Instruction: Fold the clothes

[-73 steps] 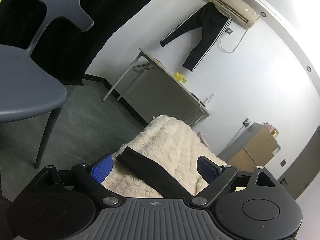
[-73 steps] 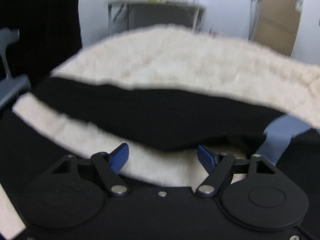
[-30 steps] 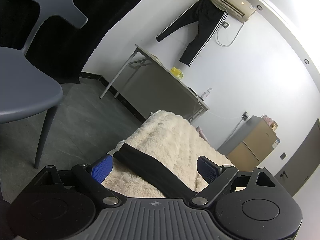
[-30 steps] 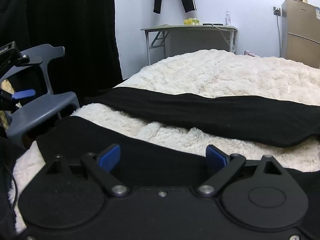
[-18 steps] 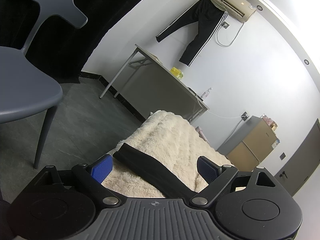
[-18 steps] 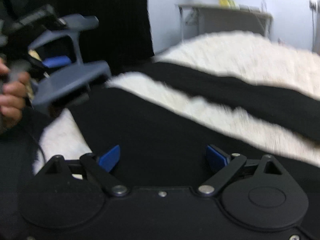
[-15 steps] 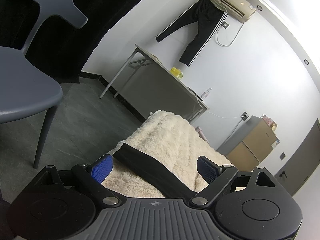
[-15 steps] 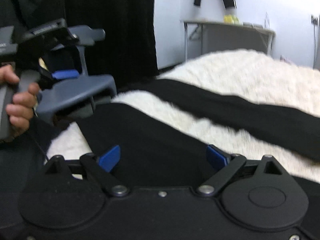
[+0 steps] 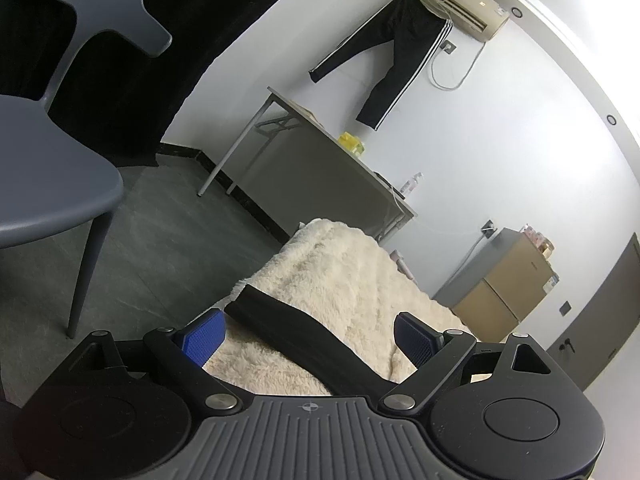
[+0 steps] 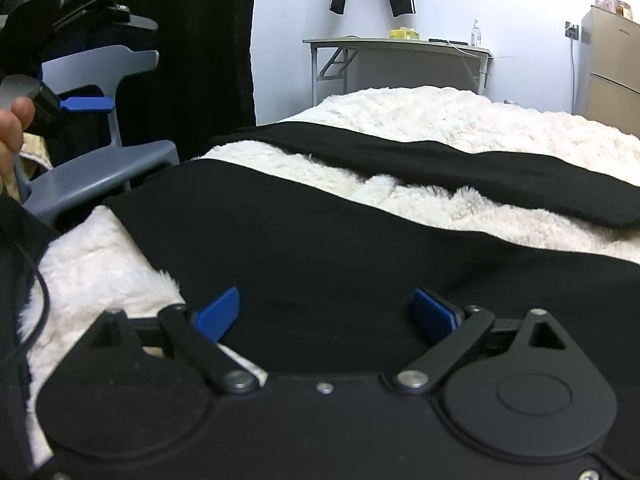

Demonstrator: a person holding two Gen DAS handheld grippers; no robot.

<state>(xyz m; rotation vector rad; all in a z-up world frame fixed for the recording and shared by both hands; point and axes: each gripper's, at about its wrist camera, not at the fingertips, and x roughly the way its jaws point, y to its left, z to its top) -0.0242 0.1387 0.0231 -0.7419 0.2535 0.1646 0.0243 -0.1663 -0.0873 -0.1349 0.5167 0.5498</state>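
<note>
No legible writing; label on left gripper [image 10: 86,104] body too blurred. Black garment [image 10: 340,248] lies flat on cream fleece blanket [image 10: 480,128]; sleeve [image 9: 296,332] stretches across blanket beyond it. R gripper [image 10: 326,314] now lower and nearer the cloth vs 1 s ago, jaws just opened wider, pads clear of fabric, nothing gripped. L gripper [image 9: 308,338] unchanged, spread, empty. Grey chair [image 9: 44,184] at left; desk [image 10: 396,60], hanging track pants [image 9: 396,56] behind.

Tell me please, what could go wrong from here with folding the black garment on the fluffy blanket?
The right gripper, jaws just opened wider and empty, hangs over the middle of the black garment; closing there might pinch the cream fleece blanket too. The left gripper is open near the sleeve, which lies at the blanket's edge and could slip off.
</note>
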